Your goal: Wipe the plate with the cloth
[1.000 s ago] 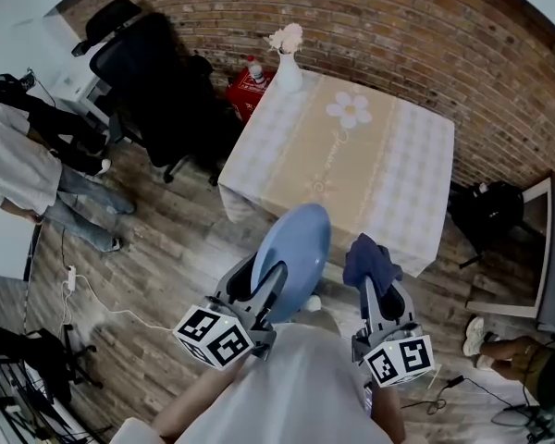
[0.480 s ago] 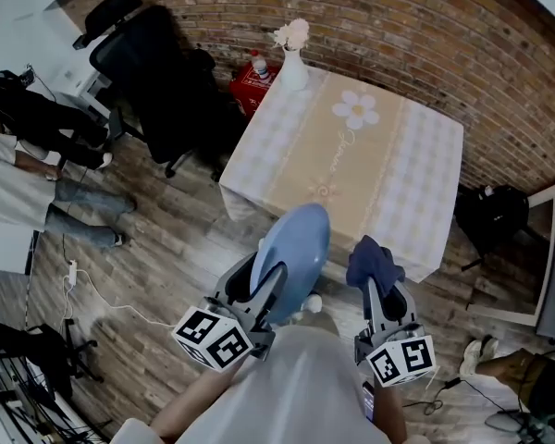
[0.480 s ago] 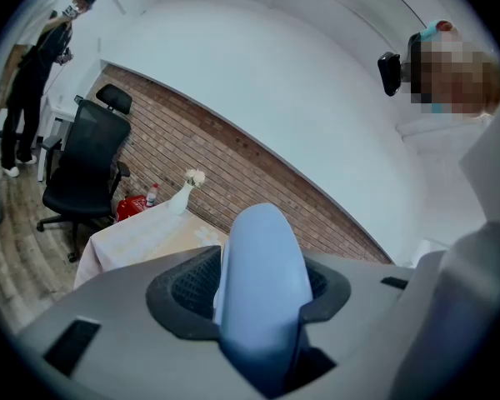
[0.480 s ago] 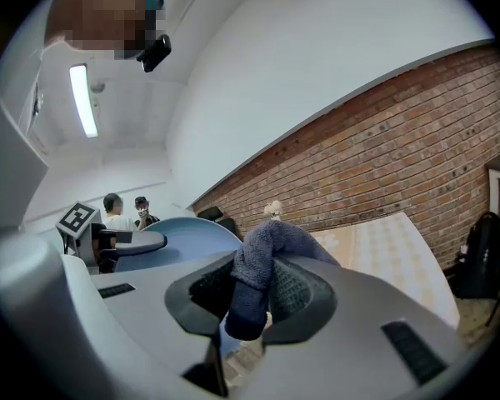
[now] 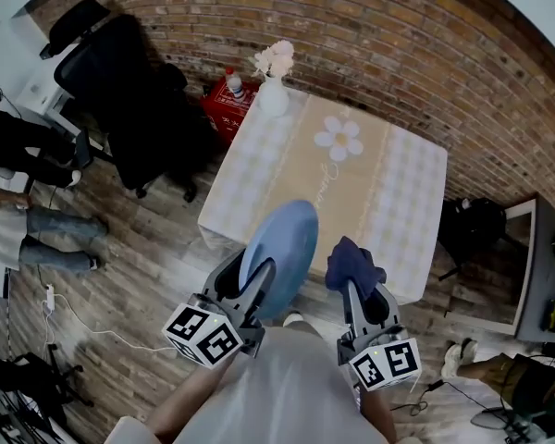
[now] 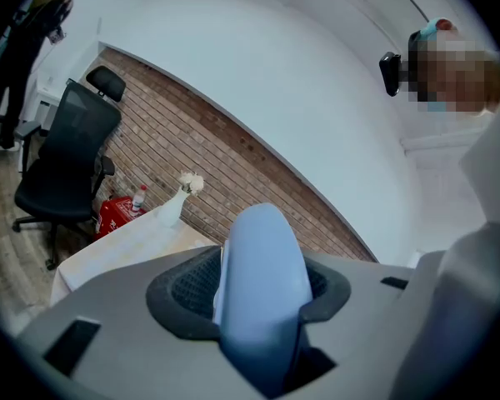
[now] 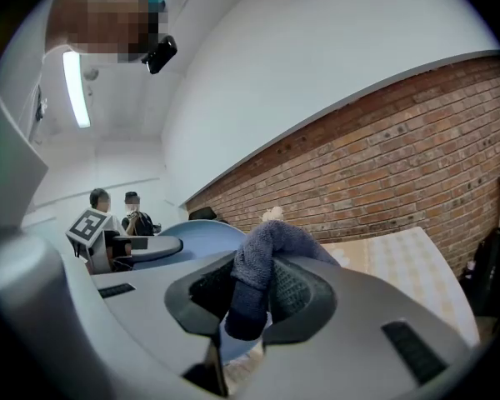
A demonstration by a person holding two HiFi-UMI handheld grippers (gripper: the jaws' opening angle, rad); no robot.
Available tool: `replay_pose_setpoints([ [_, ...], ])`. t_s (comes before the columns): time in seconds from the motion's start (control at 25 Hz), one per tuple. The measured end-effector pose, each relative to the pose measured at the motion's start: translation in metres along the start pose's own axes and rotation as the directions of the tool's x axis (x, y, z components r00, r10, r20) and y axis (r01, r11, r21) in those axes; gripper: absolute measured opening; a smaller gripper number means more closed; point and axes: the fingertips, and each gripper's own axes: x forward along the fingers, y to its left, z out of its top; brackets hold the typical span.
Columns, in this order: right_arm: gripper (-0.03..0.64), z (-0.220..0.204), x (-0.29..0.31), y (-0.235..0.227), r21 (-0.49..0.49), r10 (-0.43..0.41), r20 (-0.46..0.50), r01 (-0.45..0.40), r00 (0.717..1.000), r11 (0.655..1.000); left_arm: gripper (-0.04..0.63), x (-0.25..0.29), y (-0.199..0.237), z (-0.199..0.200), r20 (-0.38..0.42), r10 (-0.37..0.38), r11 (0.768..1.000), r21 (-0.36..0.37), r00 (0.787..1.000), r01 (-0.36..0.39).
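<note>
— Left gripper is clamped on the plate, which is held edge-up in the air before the table. Right gripper?
— It's pinching the cloth just beside the plate, apparently not touching. I'd turn the plate's face toward the cloth, brace it firmly, then rub in overlapping strokes.

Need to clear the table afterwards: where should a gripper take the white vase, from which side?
Probably the vase by its narrow neck, coming in level from the near side: it stands upright, and flowers fill its mouth, blocking a top grab.
</note>
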Motion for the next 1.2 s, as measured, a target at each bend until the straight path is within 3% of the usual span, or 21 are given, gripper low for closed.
replay_pose_setpoints([
  [0.28, 0.098, 0.04, 0.1, 0.001, -0.036, -0.014, -0.01, 0.013, 1.0, 0.999, 0.206, 0.05, 0.054, 0.07, 0.029, -0.019, 0.999, -0.037, 0.999, 0.021],
  [0.48, 0.098, 0.05, 0.14, -0.003, -0.056, 0.002, -0.027, -0.003, 1.0, 0.998, 0.204, 0.075, 0.08, 0.094, 0.04, -0.007, 0.998, -0.066, 0.999, 0.009],
  [0.84, 0.098, 0.077, 0.169, -0.029, -0.071, 0.147, -0.04, -0.15, 0.988, 0.986, 0.204, 0.122, 0.053, 0.097, 0.061, 0.021, 0.998, -0.052, 0.998, -0.018],
  [1.0, 0.098, 0.081, 0.172, -0.038, -0.082, 0.229, -0.033, -0.231, 0.973, 0.969, 0.204, 0.134, 0.041, 0.088, 0.066, 0.038, 0.998, -0.047, 0.997, -0.035],
  [1.2, 0.098, 0.076, 0.169, -0.045, -0.085, 0.325, -0.058, -0.329, 0.944, 0.941, 0.204, 0.141, 0.026, 0.075, 0.082, 0.032, 0.995, -0.097, 0.996, -0.024],
])
